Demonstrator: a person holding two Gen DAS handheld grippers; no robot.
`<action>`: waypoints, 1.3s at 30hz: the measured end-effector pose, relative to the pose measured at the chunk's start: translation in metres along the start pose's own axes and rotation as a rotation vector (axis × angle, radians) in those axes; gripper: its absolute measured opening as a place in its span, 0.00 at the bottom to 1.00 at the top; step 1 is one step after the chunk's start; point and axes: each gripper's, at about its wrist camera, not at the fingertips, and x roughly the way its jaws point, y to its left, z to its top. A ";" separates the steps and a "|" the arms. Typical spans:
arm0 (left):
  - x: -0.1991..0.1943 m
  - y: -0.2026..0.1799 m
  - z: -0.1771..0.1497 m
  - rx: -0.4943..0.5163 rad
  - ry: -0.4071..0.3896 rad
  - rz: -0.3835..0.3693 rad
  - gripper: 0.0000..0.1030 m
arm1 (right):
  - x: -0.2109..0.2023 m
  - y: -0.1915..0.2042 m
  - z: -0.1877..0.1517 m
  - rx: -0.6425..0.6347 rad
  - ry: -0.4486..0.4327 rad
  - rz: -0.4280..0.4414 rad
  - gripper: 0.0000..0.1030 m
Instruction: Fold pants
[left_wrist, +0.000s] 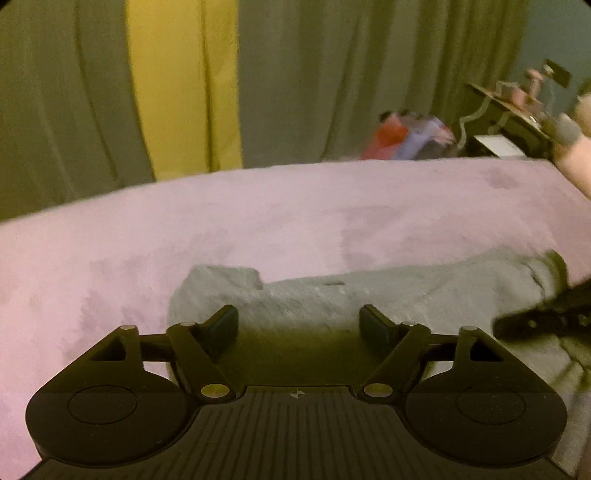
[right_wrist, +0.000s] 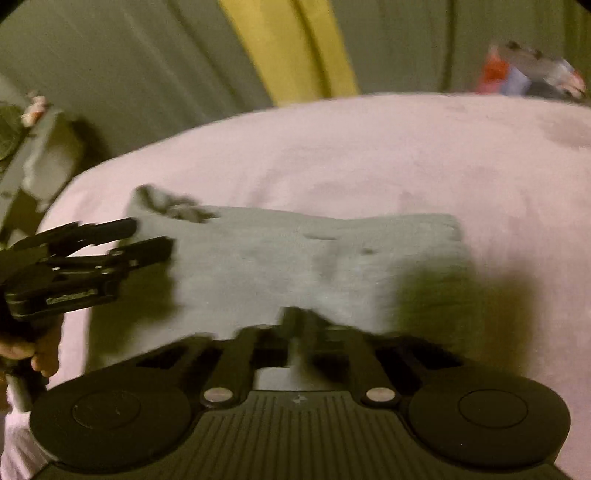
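Observation:
Grey pants (left_wrist: 332, 299) lie folded into a long band on a pink bed cover (left_wrist: 258, 214). My left gripper (left_wrist: 298, 323) is open, its fingers just above the near edge of the pants, holding nothing. In the right wrist view the pants (right_wrist: 295, 258) show as a grey rectangle. My right gripper (right_wrist: 297, 325) is shut on the near edge of the pants; the picture is blurred. The left gripper also shows in the right wrist view (right_wrist: 147, 236) at the pants' left end, and the right gripper shows at the right edge of the left wrist view (left_wrist: 546, 314).
Grey and yellow curtains (left_wrist: 184, 92) hang behind the bed. A pile of red and blue clothes (left_wrist: 406, 140) lies past the far edge. A dark stand with small items (left_wrist: 517, 110) is at the far right. A grey object (right_wrist: 44, 158) stands left of the bed.

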 end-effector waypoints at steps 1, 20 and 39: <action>0.003 0.003 0.000 -0.020 -0.018 0.008 0.80 | 0.005 -0.007 0.001 0.026 0.000 0.012 0.00; -0.131 -0.001 -0.069 -0.233 -0.105 -0.039 0.82 | -0.066 0.008 -0.099 0.035 -0.132 0.133 0.93; -0.201 -0.082 -0.149 -0.270 0.003 0.212 0.95 | -0.147 0.024 -0.147 0.207 -0.069 0.206 0.97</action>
